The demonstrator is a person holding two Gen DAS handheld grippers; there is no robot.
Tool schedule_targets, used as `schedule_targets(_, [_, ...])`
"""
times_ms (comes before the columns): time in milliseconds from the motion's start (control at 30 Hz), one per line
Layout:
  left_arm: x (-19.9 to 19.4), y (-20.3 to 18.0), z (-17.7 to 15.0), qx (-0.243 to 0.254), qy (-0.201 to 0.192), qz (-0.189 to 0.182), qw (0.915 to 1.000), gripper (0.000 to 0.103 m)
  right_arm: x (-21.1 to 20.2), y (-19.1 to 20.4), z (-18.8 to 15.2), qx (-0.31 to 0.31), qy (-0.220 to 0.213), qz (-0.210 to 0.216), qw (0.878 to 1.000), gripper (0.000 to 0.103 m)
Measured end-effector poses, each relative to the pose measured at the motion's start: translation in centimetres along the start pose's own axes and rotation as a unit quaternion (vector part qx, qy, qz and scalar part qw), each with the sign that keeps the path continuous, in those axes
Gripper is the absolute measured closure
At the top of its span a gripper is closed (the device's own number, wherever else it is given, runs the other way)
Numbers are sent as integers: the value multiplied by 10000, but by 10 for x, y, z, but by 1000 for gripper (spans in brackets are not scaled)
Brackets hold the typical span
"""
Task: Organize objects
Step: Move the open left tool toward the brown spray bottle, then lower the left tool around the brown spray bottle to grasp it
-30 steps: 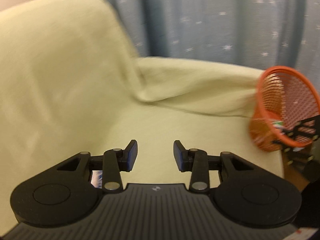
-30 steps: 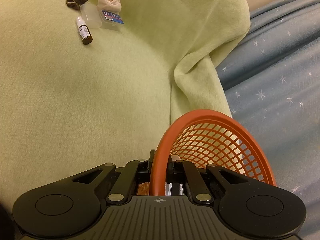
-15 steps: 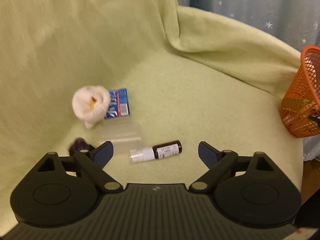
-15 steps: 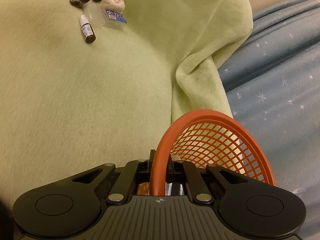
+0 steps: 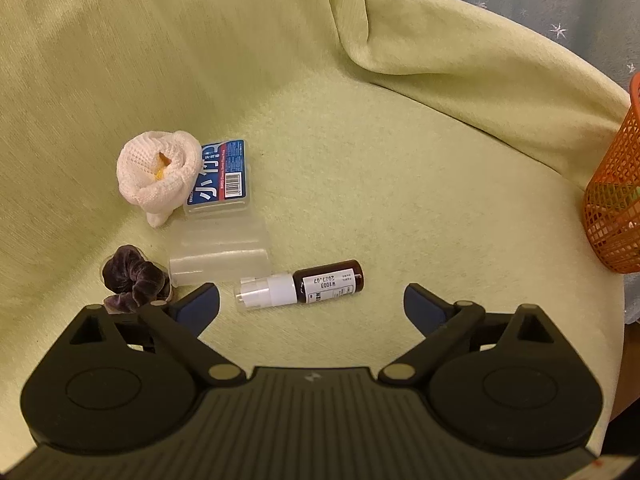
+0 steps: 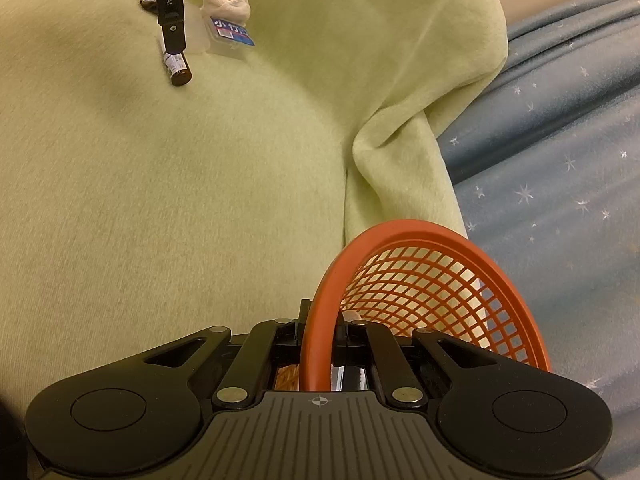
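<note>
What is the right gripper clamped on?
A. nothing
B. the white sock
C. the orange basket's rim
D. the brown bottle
C: the right gripper has its fingers closed on the rim of the orange basket; the brown bottle lies far off on the green cover.

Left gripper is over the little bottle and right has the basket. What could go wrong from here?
1. The small brown glass bottle with the white cap lies on its side on soft green fabric; the opening left gripper could roll it away.
2. The clear plastic box and dark velvet scrunchie sit close by; a finger might snag them.
3. The right gripper pinches only the orange mesh basket by its rim; it could tip.
</note>
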State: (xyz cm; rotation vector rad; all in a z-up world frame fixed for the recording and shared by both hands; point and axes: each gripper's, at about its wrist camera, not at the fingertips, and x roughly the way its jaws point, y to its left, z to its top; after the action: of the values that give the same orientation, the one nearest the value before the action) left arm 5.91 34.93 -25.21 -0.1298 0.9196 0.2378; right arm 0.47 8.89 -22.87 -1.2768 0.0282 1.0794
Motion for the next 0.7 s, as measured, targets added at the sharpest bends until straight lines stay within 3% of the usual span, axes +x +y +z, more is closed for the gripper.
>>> schedule_targets(700, [39, 7, -6, -516, -130, 211, 9984, 2, 2, -1, 1, -27, -1, 7, 10000, 101])
